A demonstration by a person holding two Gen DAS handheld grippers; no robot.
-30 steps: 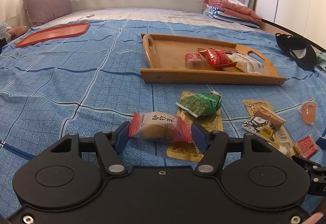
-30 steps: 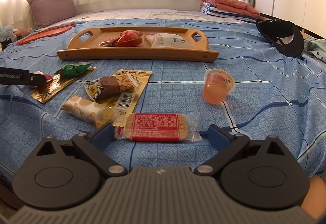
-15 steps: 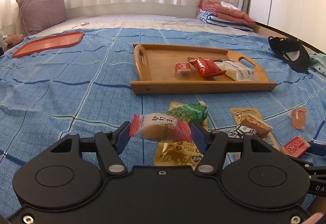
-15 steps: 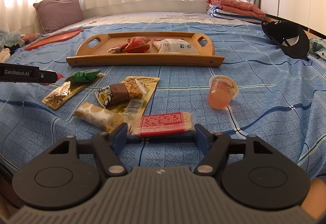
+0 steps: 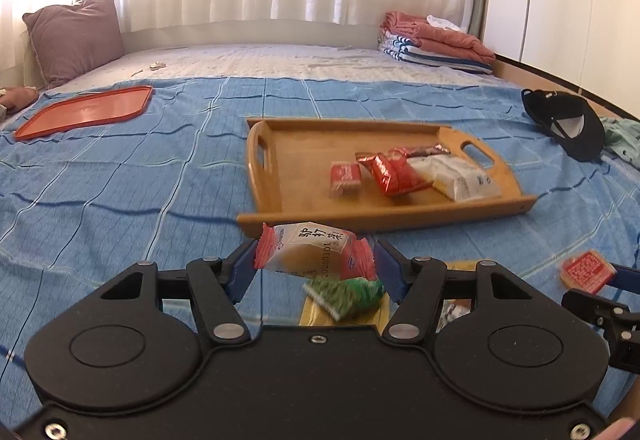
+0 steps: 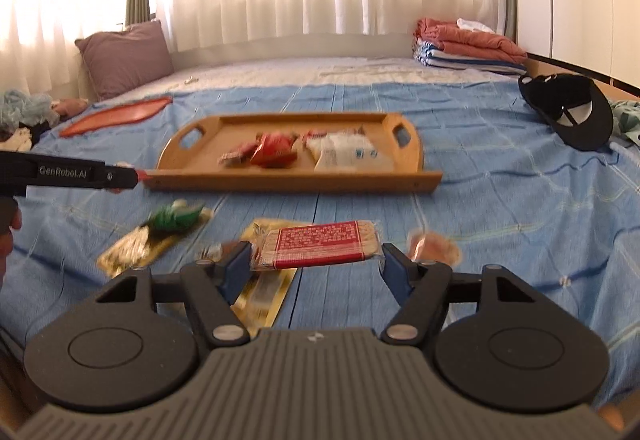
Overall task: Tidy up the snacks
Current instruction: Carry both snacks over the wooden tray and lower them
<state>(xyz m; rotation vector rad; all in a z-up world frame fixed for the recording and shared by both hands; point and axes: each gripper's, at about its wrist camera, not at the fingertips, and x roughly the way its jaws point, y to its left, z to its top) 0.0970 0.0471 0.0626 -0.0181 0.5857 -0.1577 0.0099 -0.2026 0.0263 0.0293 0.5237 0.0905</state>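
The left tongs (image 5: 316, 272) are clamped partway closed on a white snack packet with red crimped ends (image 5: 310, 250), one blue pad pressing on each end, and the packet hangs clear of the blue checked bedspread (image 5: 120, 192). Just below it on the bed lies a green snack bag (image 5: 346, 294) resting on a flat gold sachet (image 5: 316, 314).

The right tongs (image 6: 316, 266) grip a red-labelled cracker pack (image 6: 320, 245) by its clear wrapper ends, jaws about half closed, and the pack is held level above the bed. Beneath and to its left lie another gold sachet (image 6: 260, 292) and the green bag (blurred in this view). A small orange jelly cup (image 6: 434, 245) sits on the bedspread just right of the pack.

Further back on the bed stands a wooden tray (image 5: 288, 176), which holds a small red packet (image 5: 345, 178), a crumpled red bag (image 5: 390, 172) and a white pouch (image 5: 460, 178), grouped toward its right half.

An orange tray (image 5: 86, 112) lies well to the left, a black cap (image 5: 568, 124) to the far right, and a purple pillow (image 5: 74, 38) and folded towels (image 5: 432, 44) lie near the curtains.
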